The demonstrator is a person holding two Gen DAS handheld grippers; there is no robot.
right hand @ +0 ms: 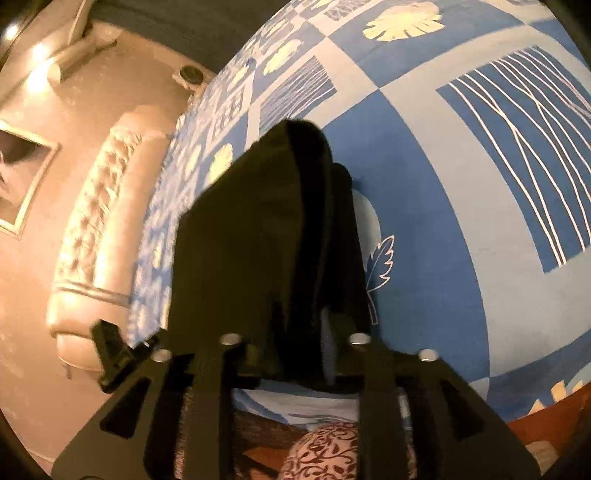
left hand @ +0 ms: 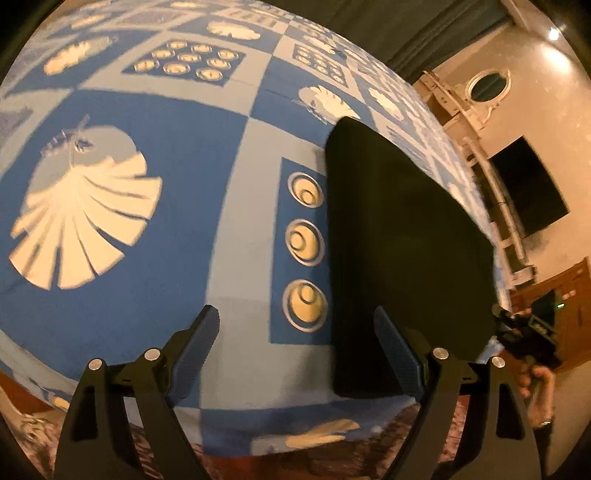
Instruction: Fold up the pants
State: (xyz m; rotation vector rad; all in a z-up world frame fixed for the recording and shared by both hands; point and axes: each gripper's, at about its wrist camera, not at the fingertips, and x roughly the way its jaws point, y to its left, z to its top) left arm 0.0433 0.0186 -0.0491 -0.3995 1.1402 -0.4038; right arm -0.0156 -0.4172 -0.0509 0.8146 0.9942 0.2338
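Pants (right hand: 266, 236) lie bunched between the right claw's (right hand: 295, 354) fingers.

A blue and white patchwork bedspread (left hand: 229, 155) printed with shells, leaves, ringed circles and white wavy lines covers the bed. Beside the bed stands a pale tufted headboard (right hand: 96, 206) against a beige wall (right hand: 122, 85). A dark flat screen (left hand: 528, 192) hangs on that wall, with an oval mirror (left hand: 487, 85) in an ornate white frame further along. Dark curtains (left hand: 424, 26) hang behind. Low down, a patterned carpet (right hand: 325, 454) shows below the bed's edge.
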